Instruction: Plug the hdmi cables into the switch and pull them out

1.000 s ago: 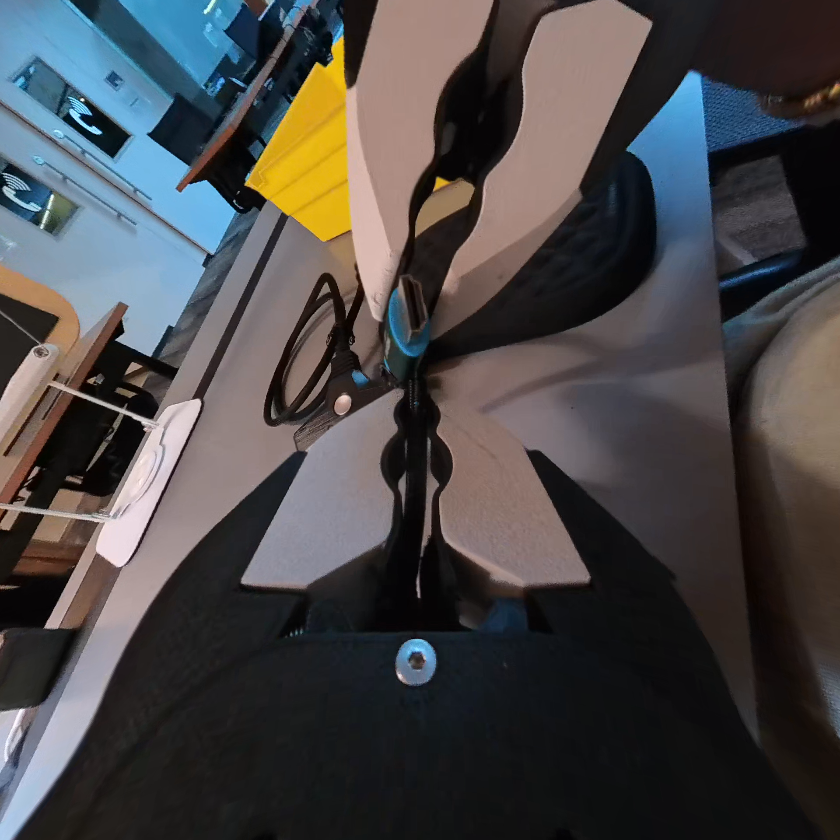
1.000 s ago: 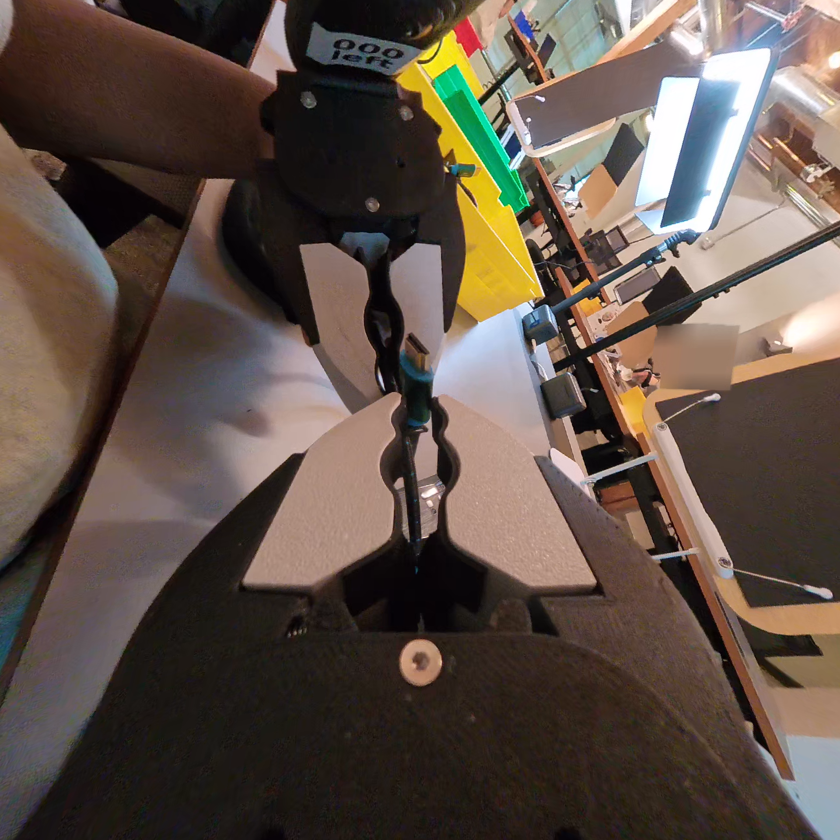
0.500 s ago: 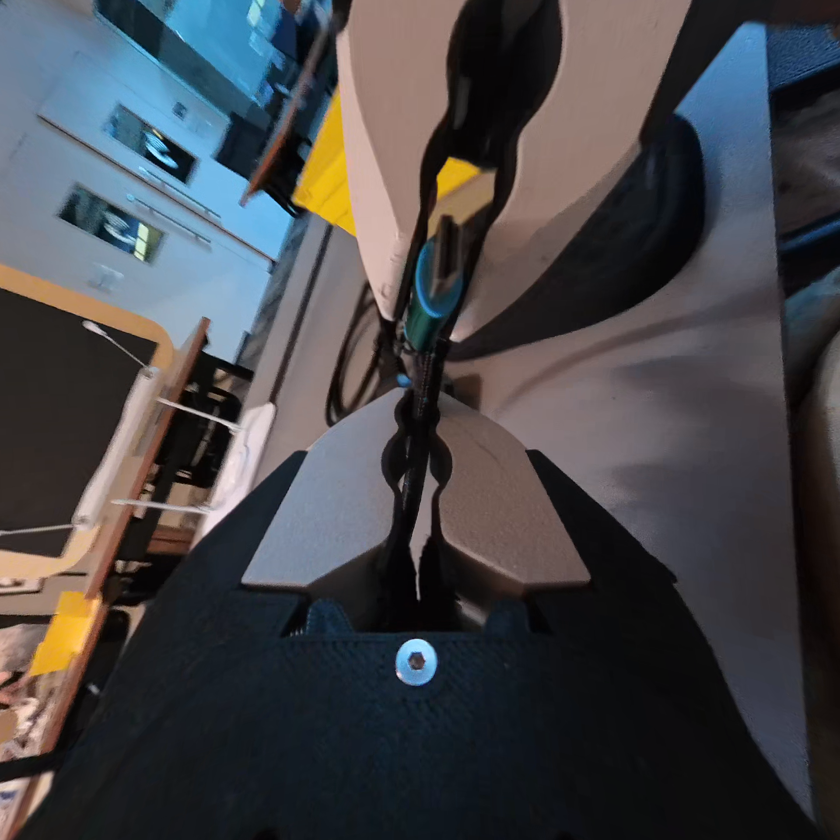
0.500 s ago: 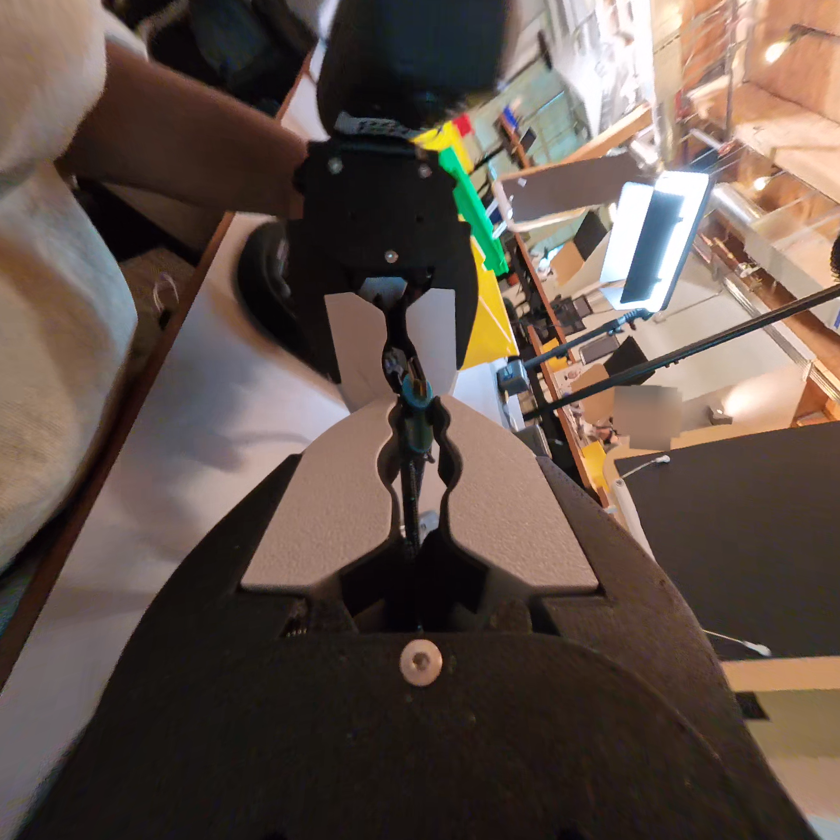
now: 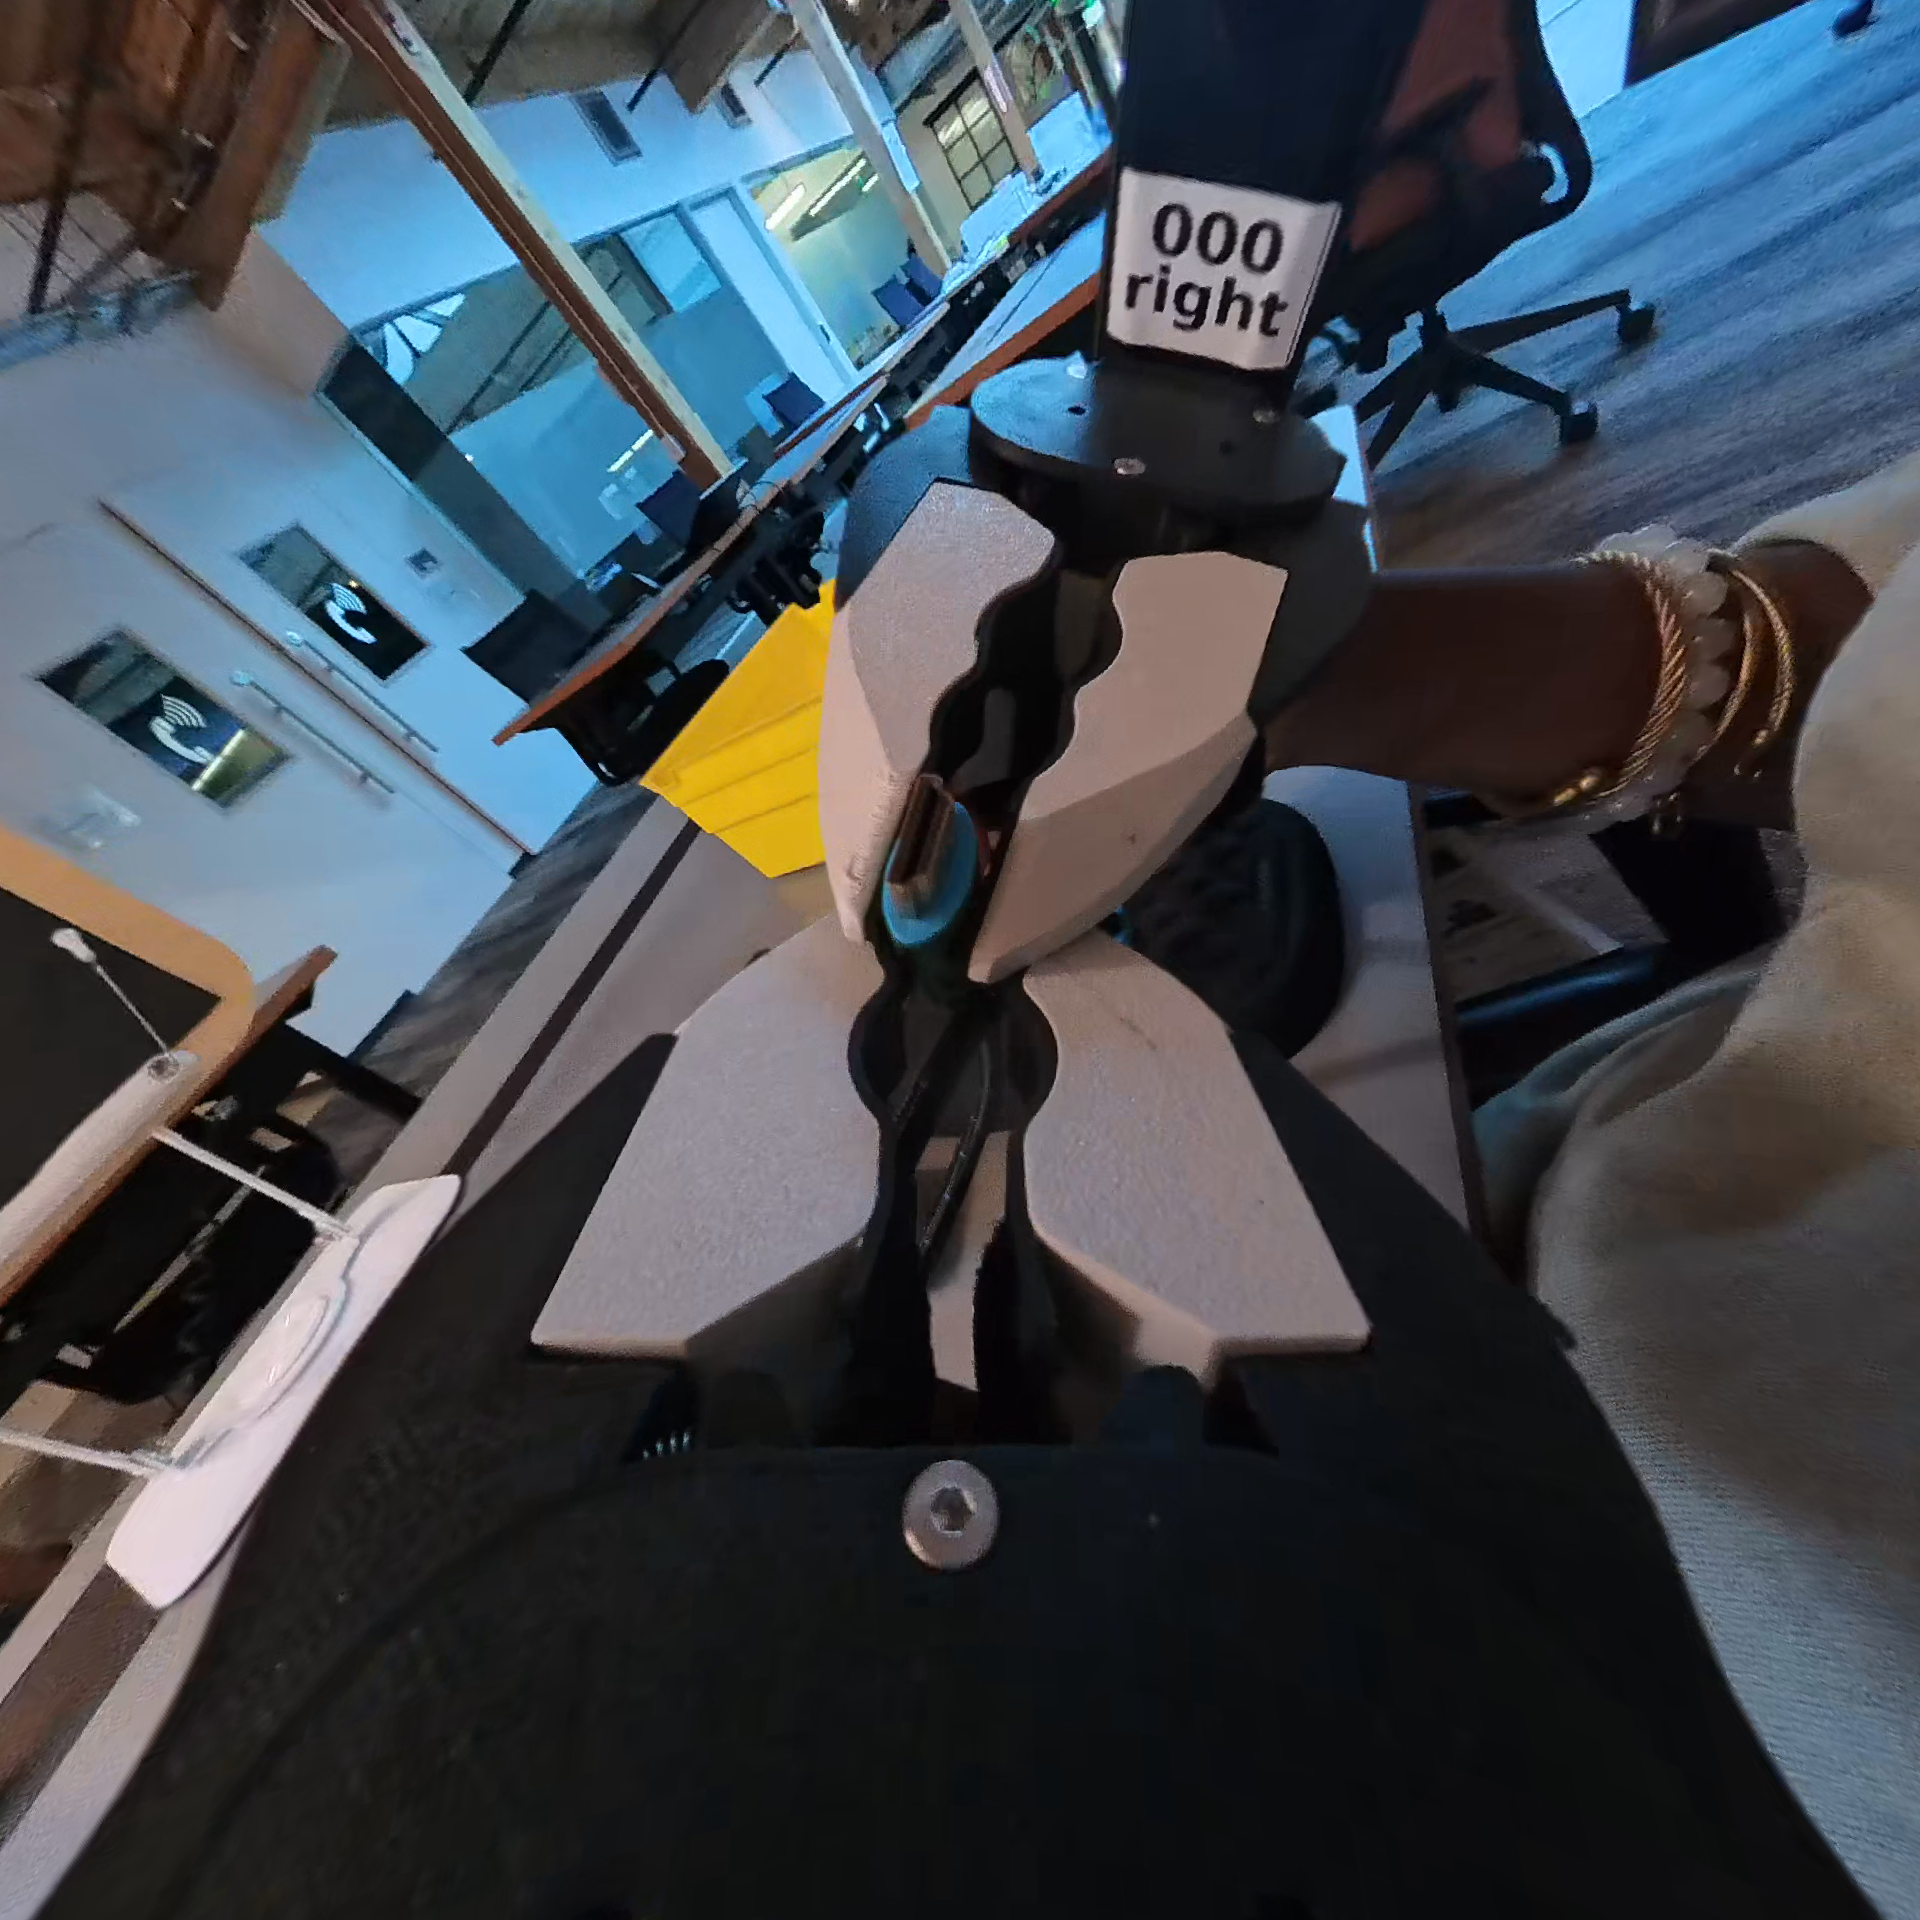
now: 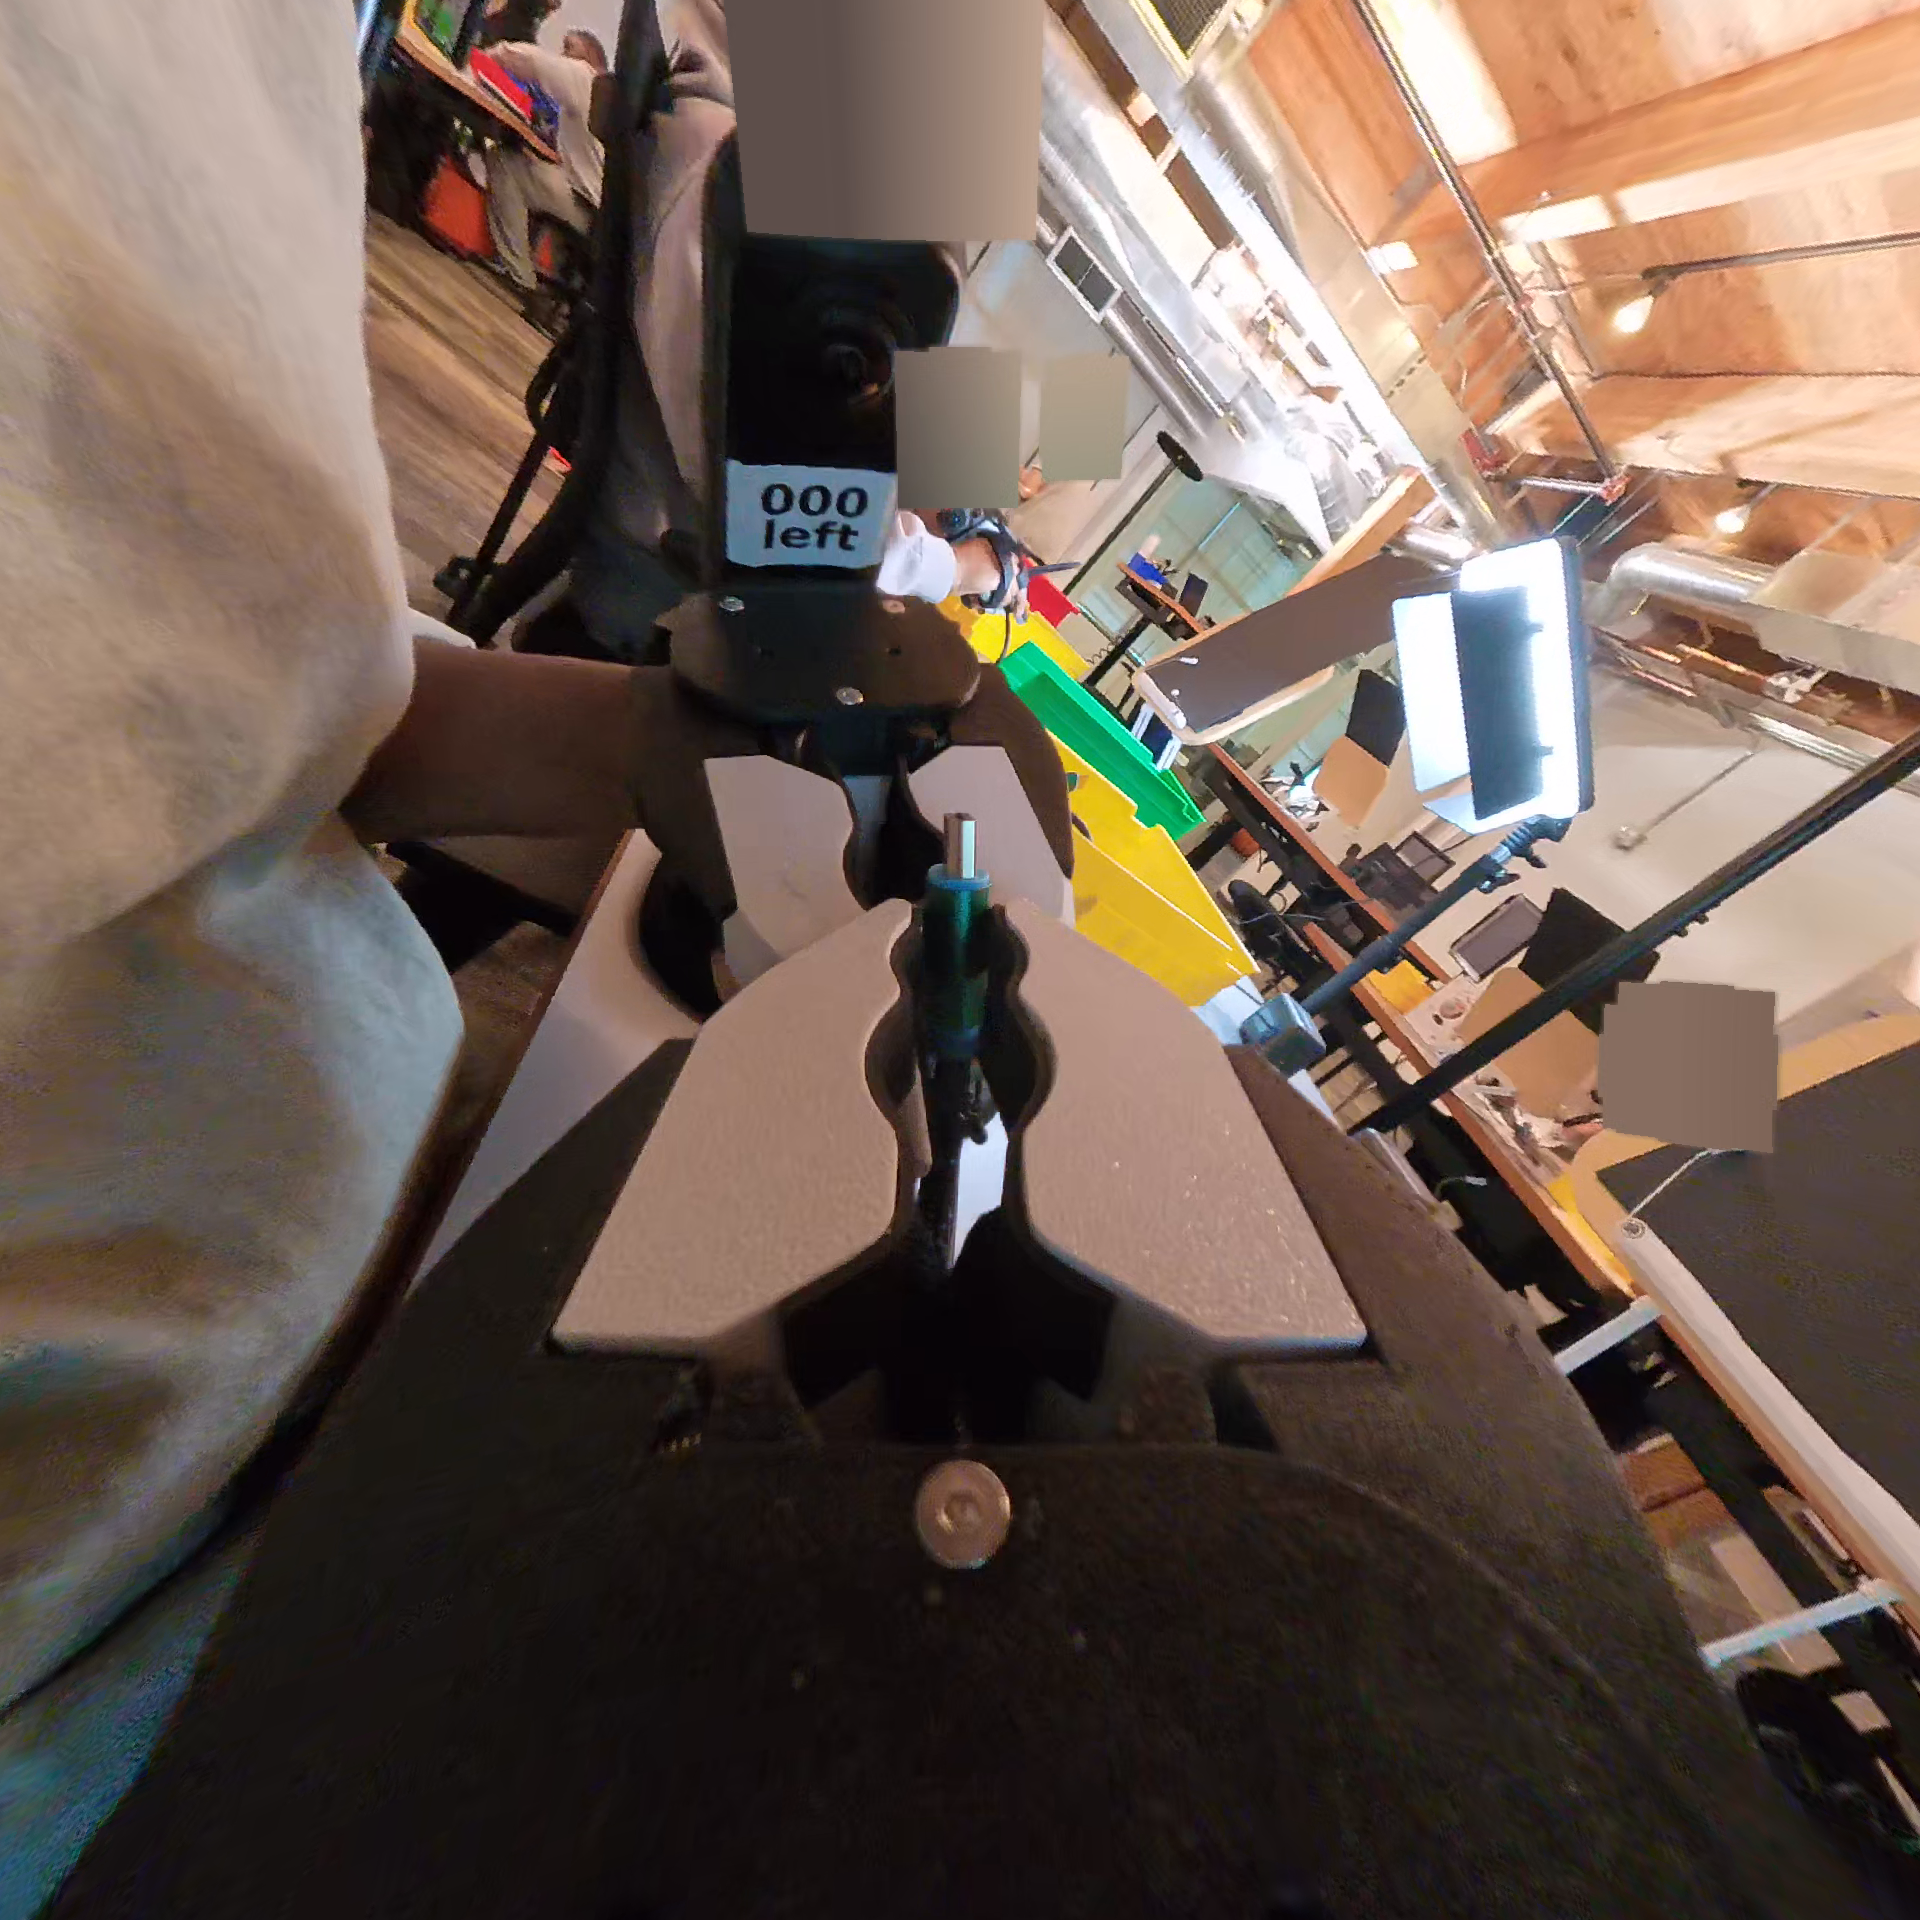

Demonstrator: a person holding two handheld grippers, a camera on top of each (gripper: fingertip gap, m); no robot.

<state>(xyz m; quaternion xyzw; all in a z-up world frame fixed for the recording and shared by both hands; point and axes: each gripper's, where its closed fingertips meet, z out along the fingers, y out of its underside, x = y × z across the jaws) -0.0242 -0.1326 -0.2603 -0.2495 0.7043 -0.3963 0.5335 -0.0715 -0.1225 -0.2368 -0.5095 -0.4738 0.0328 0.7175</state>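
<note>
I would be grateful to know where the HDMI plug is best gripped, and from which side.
Grip the plug on its teal shell, coming from the cable end, with the pads on its two broad faces. The shell is thicker than the metal tip, which must stay bare for plugging in. The right claw is shut on it this way, tip pointing forward.

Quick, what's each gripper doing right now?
The left gripper is partly open; the black cable runs loose between its fingers.
The right gripper is closed on the blue plug.
</note>
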